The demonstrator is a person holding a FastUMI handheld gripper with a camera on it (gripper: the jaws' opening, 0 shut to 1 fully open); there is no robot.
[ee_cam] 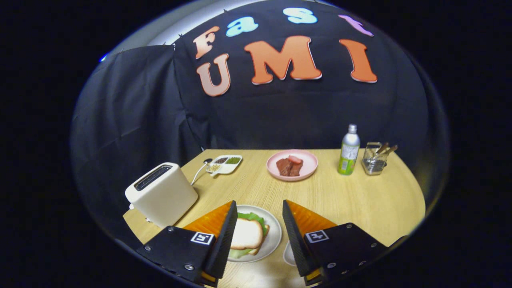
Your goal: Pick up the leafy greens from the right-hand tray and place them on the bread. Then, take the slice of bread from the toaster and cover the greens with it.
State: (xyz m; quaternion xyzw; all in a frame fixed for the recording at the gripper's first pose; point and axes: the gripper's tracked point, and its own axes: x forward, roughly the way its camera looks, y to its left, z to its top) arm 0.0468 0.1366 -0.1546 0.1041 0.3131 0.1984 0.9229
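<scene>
So the gripper [258,230] has its jaws spread wide with nothing in them, hovering above the white plate [274,236]. Between them sits the sandwich: a top bread slice [247,234] over the leafy greens [253,218], which poke out at the far edge and the near corner, with another slice just visible underneath. Looks to me like the stacking is basically finished.

What could go wrong? The top slice seems a bit skewed over the greens, so any dip or sideways drift of the jaws could knock it off or drag the plate. The toaster [162,194] stands close beside the left jaw, so a careless swing that way could bump it. Further out on the surface [360,200], the pink plate [310,164], bottle [349,150], glass holder [374,160] and divided tray [225,164] are well apart, no real risk.
</scene>
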